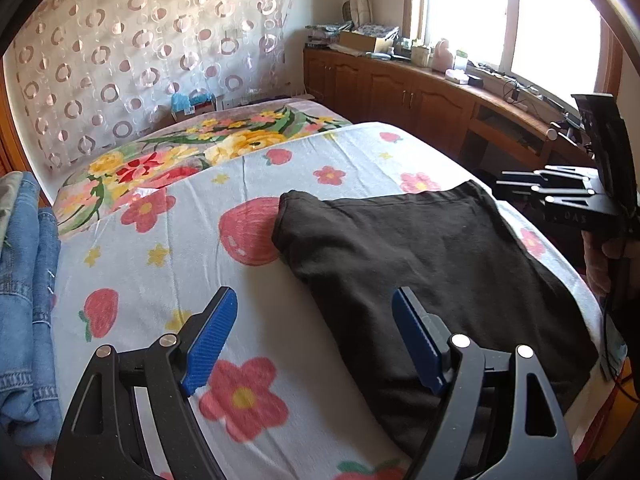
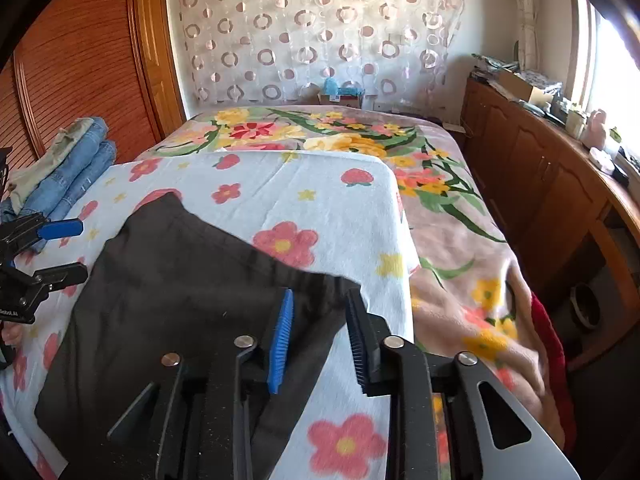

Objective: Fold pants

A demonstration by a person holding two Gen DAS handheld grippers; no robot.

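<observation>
Black pants (image 1: 420, 248) lie folded into a broad flat shape on a white sheet (image 1: 180, 240) printed with flowers and strawberries. My left gripper (image 1: 315, 294) hovers open over their left edge: one blue pad is above the sheet, the other above the black cloth. In the right wrist view the pants (image 2: 180, 280) fill the lower left. My right gripper (image 2: 320, 294) stands with its jaws apart over their near right corner, and the pads are not pressing on the cloth. The right gripper (image 1: 520, 190) also shows beyond the pants' far right corner, and the left gripper (image 2: 80, 250) at the left edge.
Folded jeans (image 2: 76, 168) are stacked at the left side of the bed. A floral blanket (image 2: 460, 240) covers the far end and right side. Wooden cabinets (image 2: 540, 184) with clutter run under the window on the right. A wooden wardrobe (image 2: 80, 60) stands on the left.
</observation>
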